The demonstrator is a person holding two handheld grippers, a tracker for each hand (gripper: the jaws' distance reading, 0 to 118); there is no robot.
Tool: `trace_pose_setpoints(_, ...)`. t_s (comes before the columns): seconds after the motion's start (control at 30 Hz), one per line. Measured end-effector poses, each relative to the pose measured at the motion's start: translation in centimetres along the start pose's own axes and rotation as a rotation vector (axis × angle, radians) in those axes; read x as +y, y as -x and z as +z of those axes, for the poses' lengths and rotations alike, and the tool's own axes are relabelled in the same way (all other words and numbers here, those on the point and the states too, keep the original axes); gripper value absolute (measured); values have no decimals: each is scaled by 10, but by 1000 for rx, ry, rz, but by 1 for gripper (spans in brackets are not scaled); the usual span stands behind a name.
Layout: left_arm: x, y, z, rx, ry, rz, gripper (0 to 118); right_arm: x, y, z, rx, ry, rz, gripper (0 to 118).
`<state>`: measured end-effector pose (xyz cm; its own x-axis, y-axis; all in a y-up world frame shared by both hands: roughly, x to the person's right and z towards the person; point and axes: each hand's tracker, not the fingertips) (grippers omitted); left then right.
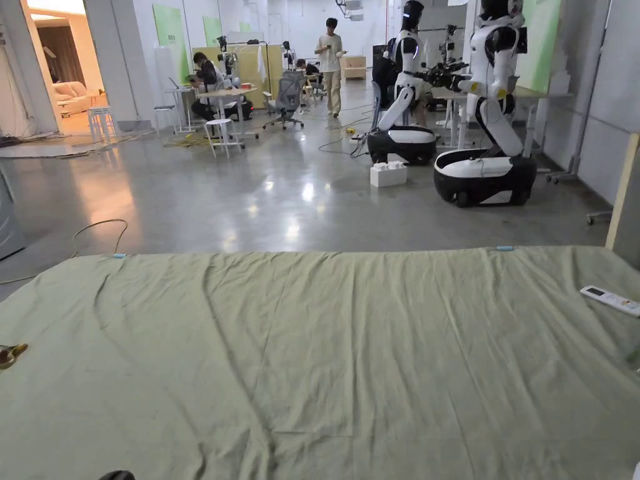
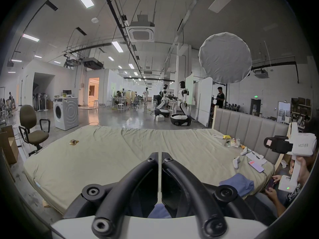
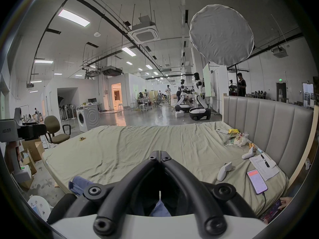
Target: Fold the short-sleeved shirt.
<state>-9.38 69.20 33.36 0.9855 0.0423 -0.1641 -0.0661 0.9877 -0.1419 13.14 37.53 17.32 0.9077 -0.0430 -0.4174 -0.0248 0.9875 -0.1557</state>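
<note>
Both grippers are held up above the near edge of the bed point(image 1: 325, 350), which is covered in a wrinkled pale green sheet. In the left gripper view, the left gripper point(image 2: 160, 154) has its fingers point(image 2: 151, 158) almost together, only a thin slit between the tips, nothing clamped. In the right gripper view, the right gripper point(image 3: 159, 152) has its fingers point(image 3: 166, 158) together at the tips, holding nothing. The blue shirt point(image 2: 238, 183) lies bunched at the near edge of the bed, between the two grippers (a bit of blue cloth also shows below each gripper's own fingers, apart from them). In the right gripper view the shirt sits at lower left, just behind the gripper's left arm link. Along the padded headboard point(image 3: 267, 120) side of the bed: a phone point(image 3: 257, 181) with cable, a white controller point(image 3: 224, 171), a paper sheet point(image 3: 264, 167), a remote point(image 1: 609, 300) and some wrappers. A small gold item point(image 2: 73, 141) sits near the far left of the bed. Beyond the bed: two white humanoid robots point(image 1: 490, 106), a washing machine point(image 2: 65, 113), an office chair point(image 2: 32, 130), people at desks.
</note>
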Motion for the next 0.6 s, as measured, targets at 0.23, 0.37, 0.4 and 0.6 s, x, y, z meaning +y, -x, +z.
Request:
trace_pose_setpoints(0.23,-10,150,-130,-36,254,201,107,-21,-8,-3,19,83,-70,0)
trace_pose_setpoints(0.37,-56,233,-221,28,395,324,109,-30,-10,-6,17,133,-90,0)
trace_pose_setpoints(0.4,-63,275,-251,-11,466,411,109,-33,-10,-8,13,143,-90,0)
trace_pose_setpoints(0.6,-111,379,-303,-156,559,644,109,-41,-10,-21,19,207,-121,0)
